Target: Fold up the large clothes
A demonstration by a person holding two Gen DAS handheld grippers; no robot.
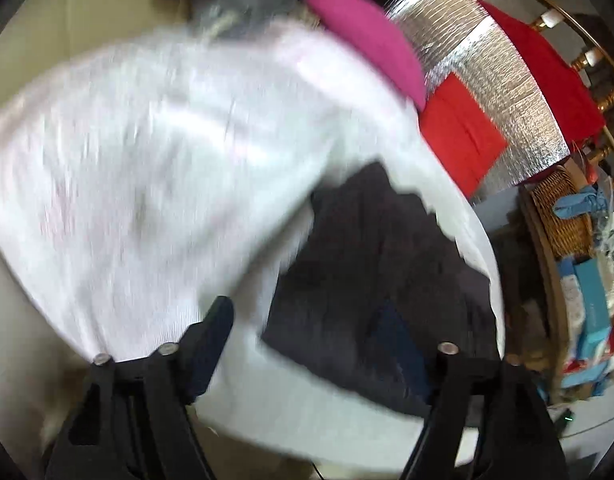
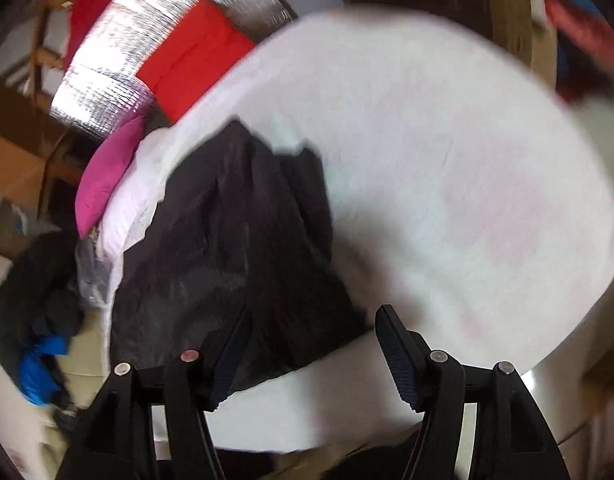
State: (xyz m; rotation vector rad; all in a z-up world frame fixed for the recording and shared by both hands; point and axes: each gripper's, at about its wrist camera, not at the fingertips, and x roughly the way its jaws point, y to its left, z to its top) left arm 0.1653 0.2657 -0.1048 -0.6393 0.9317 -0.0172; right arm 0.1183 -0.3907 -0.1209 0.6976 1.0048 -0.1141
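A dark, almost black garment lies crumpled on a round white table; it also shows in the left wrist view. A pale pinkish-white garment lies blurred over the table's left part. My left gripper is open, its left finger next to the pale garment's edge. My right gripper is open above the near edge of the dark garment, and its left finger overlaps that cloth. Neither holds anything.
A pink cloth and a red folded cloth lie at the far side by a silver foil sheet. A wicker basket and boxes stand to the right. Dark and blue clothes lie on the floor.
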